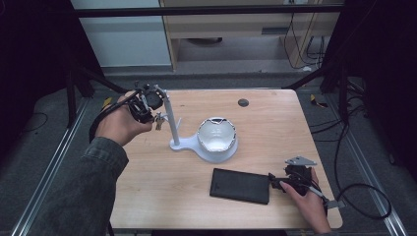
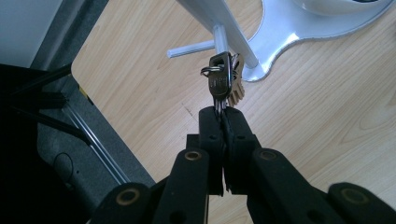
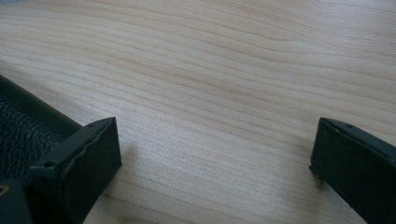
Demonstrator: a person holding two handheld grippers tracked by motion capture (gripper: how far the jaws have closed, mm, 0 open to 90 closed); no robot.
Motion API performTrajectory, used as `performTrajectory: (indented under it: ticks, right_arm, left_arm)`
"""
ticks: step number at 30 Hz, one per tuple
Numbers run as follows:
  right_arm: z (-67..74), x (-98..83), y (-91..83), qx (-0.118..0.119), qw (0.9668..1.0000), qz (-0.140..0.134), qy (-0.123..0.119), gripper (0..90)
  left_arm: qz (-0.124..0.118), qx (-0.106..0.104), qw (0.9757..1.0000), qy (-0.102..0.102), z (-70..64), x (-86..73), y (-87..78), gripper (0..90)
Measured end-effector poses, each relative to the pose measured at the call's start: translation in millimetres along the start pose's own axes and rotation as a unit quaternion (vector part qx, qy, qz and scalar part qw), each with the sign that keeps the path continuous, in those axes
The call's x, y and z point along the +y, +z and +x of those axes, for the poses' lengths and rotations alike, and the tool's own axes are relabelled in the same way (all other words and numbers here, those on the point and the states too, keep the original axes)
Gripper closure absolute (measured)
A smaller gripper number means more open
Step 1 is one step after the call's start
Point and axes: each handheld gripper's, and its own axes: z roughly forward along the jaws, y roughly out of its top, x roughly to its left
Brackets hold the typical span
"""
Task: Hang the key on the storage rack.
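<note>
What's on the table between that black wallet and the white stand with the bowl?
Nothing: in the high view only bare wood separates the black wallet from the white stand. The table shows no object there.

The left gripper [image 1: 156, 117], raised at the far left, had its fingers clamped together; the right gripper [image 1: 273, 183] lay low, fingers spread wide.

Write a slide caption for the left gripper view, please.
Left gripper fingers pinch a bunch of keys beside a peg on the white stand.
</note>
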Motion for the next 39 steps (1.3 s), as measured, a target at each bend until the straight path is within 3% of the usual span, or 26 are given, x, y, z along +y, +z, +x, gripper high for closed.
performTrajectory:
  ticks: [4, 6, 7, 9, 12, 18, 25, 28, 31, 34, 37, 39]
  right_arm:
    - [0.0, 0.0, 0.0, 0.0, 1.0, 0.0, 0.0, 1.8]
    - [0.0, 0.0, 0.0, 0.0, 1.0, 0.0, 0.0, 1.8]
    - [0.0, 0.0, 0.0, 0.0, 1.0, 0.0, 0.0, 1.8]
    - [0.0, 0.0, 0.0, 0.0, 1.0, 0.0, 0.0, 1.8]
    - [-0.1, 0.0, 0.0, 0.0, 1.0, 0.0, 0.0, 1.8]
    - [-0.1, 0.1, -0.1, 0.0, 1.0, 0.001, 0.0, 1.8]
    - [-0.4, 0.3, -0.1, 0.003, 1.0, 0.0, 0.0, 2.0]
    - [0.5, 0.7, -1.4, 0.01, 0.9999, -0.001, 0.002, 5.1]
    - [1.1, 1.3, -4.2, 0.011, 0.9999, -0.006, -0.005, 5.6]
    - [2.2, 1.9, -9.9, 0.012, 0.9997, -0.019, -0.008, 5.8]
    - [2.1, 0.6, -14.0, 0.01, 0.9996, -0.022, -0.014, 6.3]
    - [2.6, 0.5, -18.0, 0.006, 0.9995, -0.029, -0.011, 8.5]
  left_arm:
    - [-0.008, -0.005, 0.9999, -0.007, 2.4, -2.6, 4.5, 87.4]
    - [-0.028, -0.011, 0.9994, -0.016, 3.9, -5.6, 5.9, 86.2]
    - [-0.039, -0.009, 0.9989, -0.022, 4.2, -7.3, 5.2, 79.2]
    - [-0.058, -0.008, 0.998, -0.025, 3.4, -11.3, 2.8, 74.3]
    - [-0.091, -0.009, 0.9953, -0.034, -0.4, -20.5, -1.6, 66.9]
    - [-0.153, -0.003, 0.9869, -0.052, -14.7, -39.4, -5.8, 55.5]
    - [-0.215, -0.007, 0.9753, -0.049, -51.6, -64.1, -5.4, 34.1]
    - [-0.233, -0.029, 0.971, -0.046, -70.0, -70.8, 3.3, 28.5]
    - [-0.239, -0.045, 0.9689, -0.045, -87.0, -73.1, 17.3, 19.6]
    - [-0.245, -0.079, 0.9658, -0.036, -104.0, -73.1, 34.0, 13.1]
    - [-0.254, -0.103, 0.961, -0.037, -121.6, -70.3, 53.6, 13.9]
    - [-0.254, -0.117, 0.9597, -0.031, -131.8, -68.3, 66.0, 17.9]
